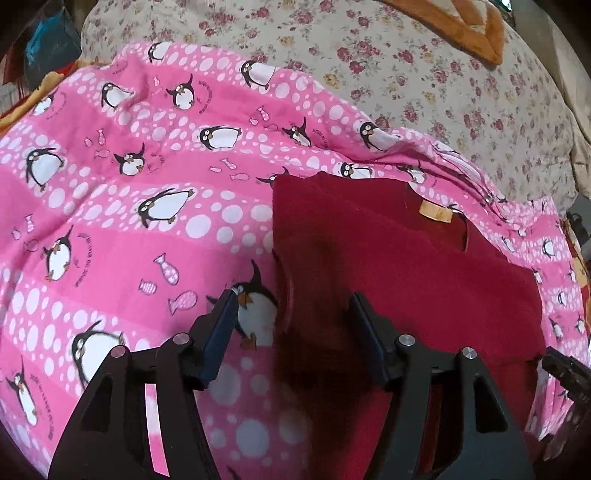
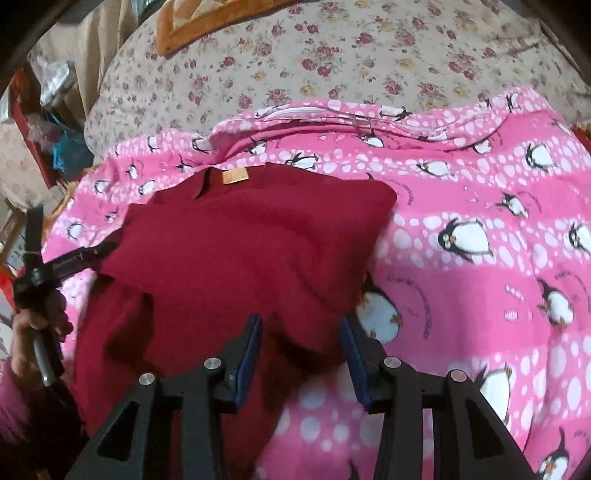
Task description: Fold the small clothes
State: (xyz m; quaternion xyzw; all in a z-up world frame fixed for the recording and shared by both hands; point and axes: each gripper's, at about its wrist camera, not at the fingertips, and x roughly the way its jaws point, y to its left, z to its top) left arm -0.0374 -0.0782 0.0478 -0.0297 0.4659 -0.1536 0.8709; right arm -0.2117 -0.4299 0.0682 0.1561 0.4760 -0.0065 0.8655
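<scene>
Garment: small dark red knit top (image 2: 236, 236) with a tan neck label (image 2: 233, 175), lying partly folded on the pink penguin-print fleece blanket (image 2: 480, 302), one layer doubled over the body. Label end of the red top points toward the beige floral bedspread (image 2: 332, 55) beyond the blanket.

Left gripper (image 1: 291, 314): black, blue-padded fingers (image 1: 221, 332) spread wide, straddling the red top's side edge; one finger over penguin print, the other over red cloth. Nothing clamped.

Right gripper (image 2: 301, 332): jaws partly apart over the red top's near edge, cloth beneath and between them. Pads not seen pressing on it; picture blurred there.

In the right wrist view, a hand (image 2: 33, 325) at the red top's far side holds the left gripper's handle. Orange-bordered quilt corner (image 1: 476, 33) lies on the bedspread, well apart from the red top.
</scene>
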